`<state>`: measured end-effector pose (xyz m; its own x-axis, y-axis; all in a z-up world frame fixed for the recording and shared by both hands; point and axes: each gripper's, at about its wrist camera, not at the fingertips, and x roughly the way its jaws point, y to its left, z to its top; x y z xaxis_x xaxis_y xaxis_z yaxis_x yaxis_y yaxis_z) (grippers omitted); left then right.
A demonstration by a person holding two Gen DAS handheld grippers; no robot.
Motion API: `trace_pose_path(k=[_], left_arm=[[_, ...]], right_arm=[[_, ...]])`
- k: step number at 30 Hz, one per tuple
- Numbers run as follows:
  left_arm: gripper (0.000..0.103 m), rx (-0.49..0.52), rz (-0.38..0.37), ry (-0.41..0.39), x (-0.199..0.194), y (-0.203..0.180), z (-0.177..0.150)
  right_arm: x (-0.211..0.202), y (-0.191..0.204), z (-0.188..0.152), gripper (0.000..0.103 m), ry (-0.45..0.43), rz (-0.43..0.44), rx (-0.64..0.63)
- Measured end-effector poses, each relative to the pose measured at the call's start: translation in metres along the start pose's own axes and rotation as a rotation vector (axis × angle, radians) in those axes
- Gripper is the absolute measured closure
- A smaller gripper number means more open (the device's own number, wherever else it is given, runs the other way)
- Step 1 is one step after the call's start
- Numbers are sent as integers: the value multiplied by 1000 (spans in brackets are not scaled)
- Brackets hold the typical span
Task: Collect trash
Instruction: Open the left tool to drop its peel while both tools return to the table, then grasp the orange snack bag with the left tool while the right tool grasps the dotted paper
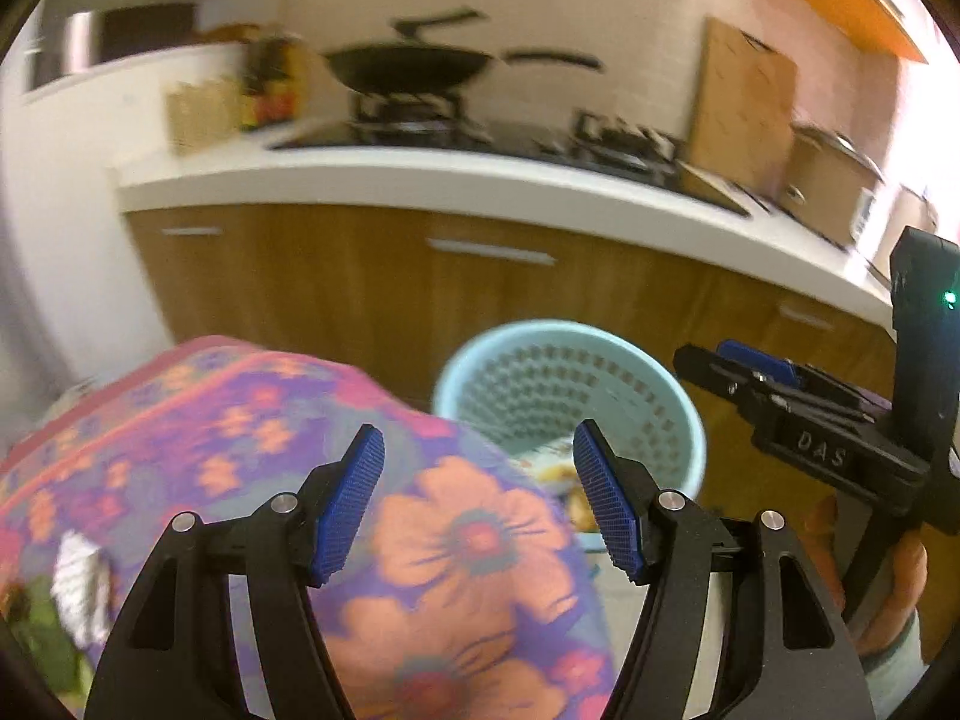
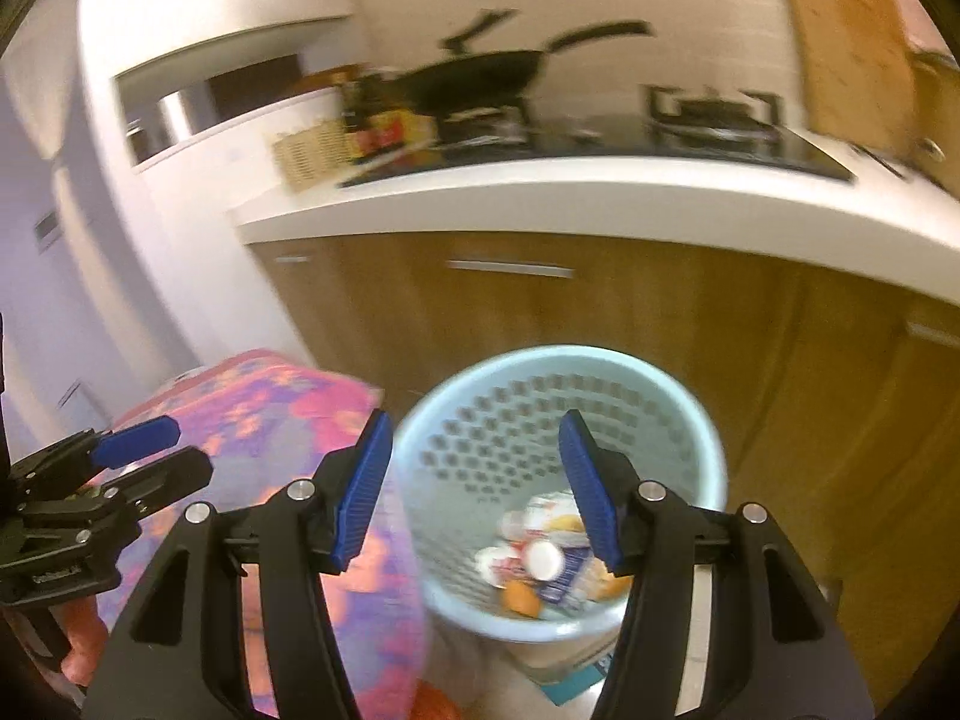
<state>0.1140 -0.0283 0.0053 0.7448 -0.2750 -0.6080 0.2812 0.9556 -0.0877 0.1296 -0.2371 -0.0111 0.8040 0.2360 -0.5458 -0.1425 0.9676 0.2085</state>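
Black gripper arms with ribbed blue pads fill the near edge of both views. On the left gripper [image 1: 479, 504] the fingers stand spread wide with nothing between them, above a table draped in a purple-and-pink floral cloth [image 1: 288, 420]. The right gripper [image 2: 474, 489] is likewise spread and empty, poised over a pale blue perforated plastic wastebasket [image 2: 690, 420] that stands on the floor just right of the table and in front of brown wooden cabinet doors [image 2: 540, 312].

Collected trash [image 2: 543, 558] lies at the bottom of the wastebasket: a white round lid or cup, printed wrappers and an orange lump (motion blur keeps any label unreadable). From the left wrist only a sliver of that litter shows past the cloth and the right-hand pad.

Each camera catches the other tool at its frame edge, partly cut off: the right gripper at far right in the left view, with the holder's fingers below it, and the left gripper at far left in the right view.

Beyond, a white countertop [image 1: 420, 180] carries a black gas hob with a dark long-handled wok [image 1: 414, 69], a woven basket [image 2: 309, 153] and some blurred bottles. A wooden cutting board [image 1: 741, 114] leans against the tiled wall at right. A crinkled silvery scrap [image 1: 81, 588] at the near left of the table is too smeared to identify.
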Motion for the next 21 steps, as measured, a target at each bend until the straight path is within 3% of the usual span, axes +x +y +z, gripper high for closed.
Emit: trace_pose_path(k=[8,16,21], left_arm=[[39,-159,239,-158,-77,72,-33],[39,-291,513,-206,-148,157,-87],[39,-448,567,-197,-167,209,-118]], right_arm=[[17,109,-5,49,46,160,-152],[40,218,-17,49,95,318,-321],[65,267,-28,49,109,350,-382]])
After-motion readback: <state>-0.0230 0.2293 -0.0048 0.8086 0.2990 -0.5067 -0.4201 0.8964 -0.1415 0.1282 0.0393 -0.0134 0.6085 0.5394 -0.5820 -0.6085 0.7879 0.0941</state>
